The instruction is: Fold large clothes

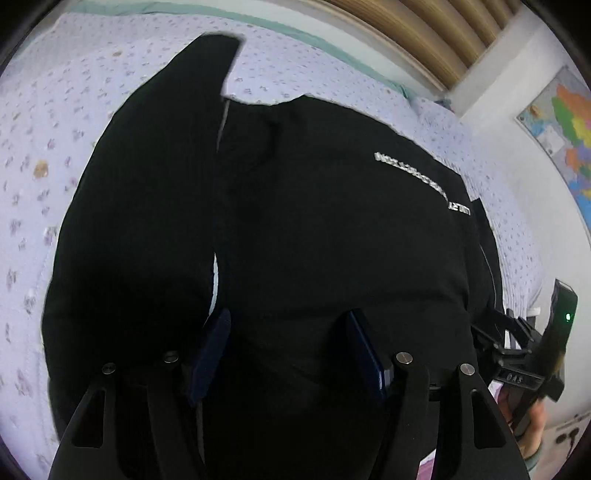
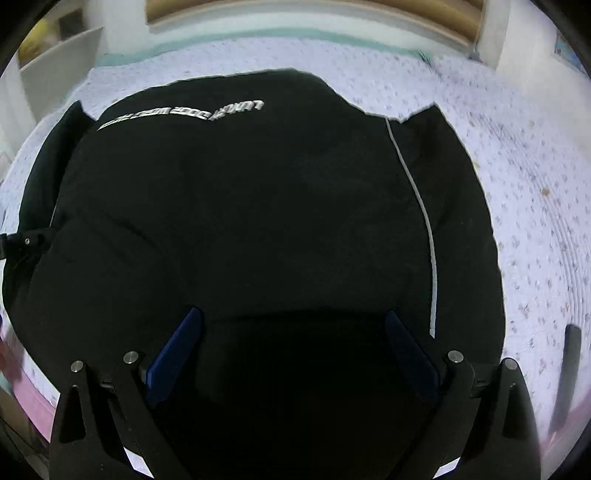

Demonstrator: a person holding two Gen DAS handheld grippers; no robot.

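A large black garment (image 1: pixel 295 221) with white lettering (image 1: pixel 421 181) lies spread on a bed with a pale purple flowered sheet (image 1: pixel 48 147). One sleeve (image 1: pixel 207 62) reaches toward the far side. My left gripper (image 1: pixel 290 325) is open just above the garment's near part, blue pads apart. In the right wrist view the same garment (image 2: pixel 258 206) fills the middle, with a thin white line (image 2: pixel 424 221) down its right side. My right gripper (image 2: pixel 293 328) is open over its near edge, nothing between the pads. The right gripper also shows in the left wrist view (image 1: pixel 524 350).
A wooden slatted headboard (image 1: pixel 424 33) and white wall stand beyond the bed. A coloured map (image 1: pixel 569 125) hangs on the right wall. White shelves (image 2: pixel 55 74) stand at the far left. A dark slim object (image 2: pixel 569 369) lies on the sheet at the right.
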